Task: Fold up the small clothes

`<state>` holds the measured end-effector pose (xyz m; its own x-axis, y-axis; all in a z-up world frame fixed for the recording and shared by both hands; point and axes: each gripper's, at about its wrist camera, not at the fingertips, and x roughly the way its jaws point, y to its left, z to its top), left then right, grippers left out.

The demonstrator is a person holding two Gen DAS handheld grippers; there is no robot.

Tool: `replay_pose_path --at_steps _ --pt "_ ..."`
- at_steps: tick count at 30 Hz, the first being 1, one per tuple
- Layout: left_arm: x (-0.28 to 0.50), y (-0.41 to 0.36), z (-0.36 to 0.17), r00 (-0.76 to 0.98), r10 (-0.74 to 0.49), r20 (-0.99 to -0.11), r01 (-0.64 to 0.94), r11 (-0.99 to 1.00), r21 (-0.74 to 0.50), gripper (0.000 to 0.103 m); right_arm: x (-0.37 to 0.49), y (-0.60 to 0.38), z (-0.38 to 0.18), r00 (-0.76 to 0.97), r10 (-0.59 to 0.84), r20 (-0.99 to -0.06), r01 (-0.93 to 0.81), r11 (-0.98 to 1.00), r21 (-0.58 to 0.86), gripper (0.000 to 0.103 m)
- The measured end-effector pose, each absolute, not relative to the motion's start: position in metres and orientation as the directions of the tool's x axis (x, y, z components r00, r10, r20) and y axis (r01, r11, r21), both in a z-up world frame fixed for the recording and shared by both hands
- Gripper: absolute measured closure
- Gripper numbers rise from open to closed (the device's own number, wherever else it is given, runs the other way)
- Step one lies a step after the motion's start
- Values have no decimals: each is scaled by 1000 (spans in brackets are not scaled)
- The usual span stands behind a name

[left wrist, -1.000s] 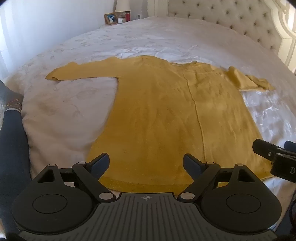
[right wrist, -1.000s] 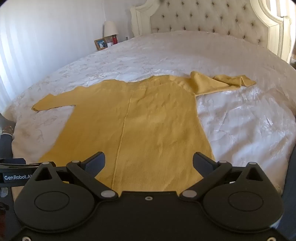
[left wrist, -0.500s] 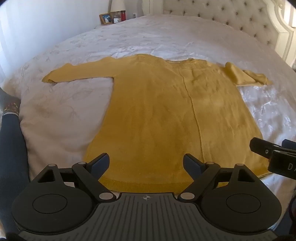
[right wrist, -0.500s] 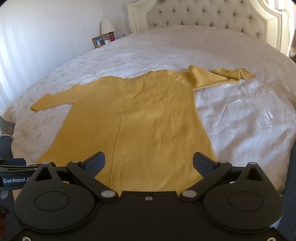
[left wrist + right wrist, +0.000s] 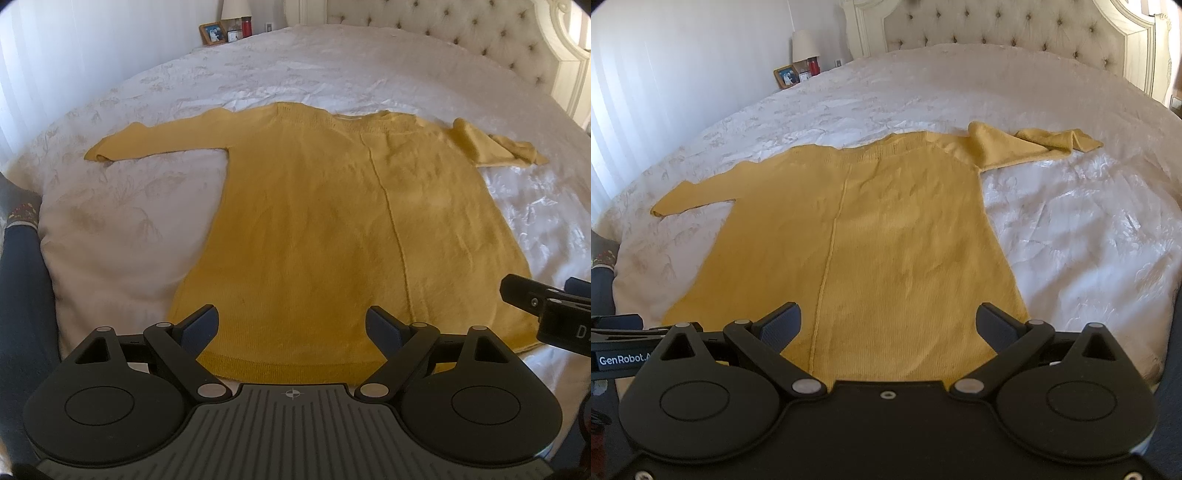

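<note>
The yellow knit sweater [image 5: 332, 229] lies spread flat on the white bedspread [image 5: 122, 236] with its hem at the near edge, and as far as I can see no fold is made yet. Its left sleeve [image 5: 155, 142] lies straight out, while the right sleeve [image 5: 1034, 147] is bunched at the cuff. My left hand-held gripper [image 5: 291, 325] and right hand-held gripper [image 5: 886, 325] both hover over the hem with jaws wide apart and nothing between them, so the sleeves and body are all left to fold.
</note>
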<state>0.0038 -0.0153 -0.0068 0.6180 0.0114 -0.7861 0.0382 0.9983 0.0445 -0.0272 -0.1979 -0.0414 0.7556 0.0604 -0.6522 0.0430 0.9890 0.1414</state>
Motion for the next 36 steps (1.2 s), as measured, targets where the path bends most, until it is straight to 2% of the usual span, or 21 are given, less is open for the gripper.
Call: replay_pose_path --at_steps 24,36 --pt "7 -13 -16 605 33 -795 36 997 69 16 -18 -193 -47 721 39 -692 44 994 102 2" --pt "8 -11 -17 620 19 -784 48 997 62 16 -18 -192 -43 750 21 -661 47 995 84 2"
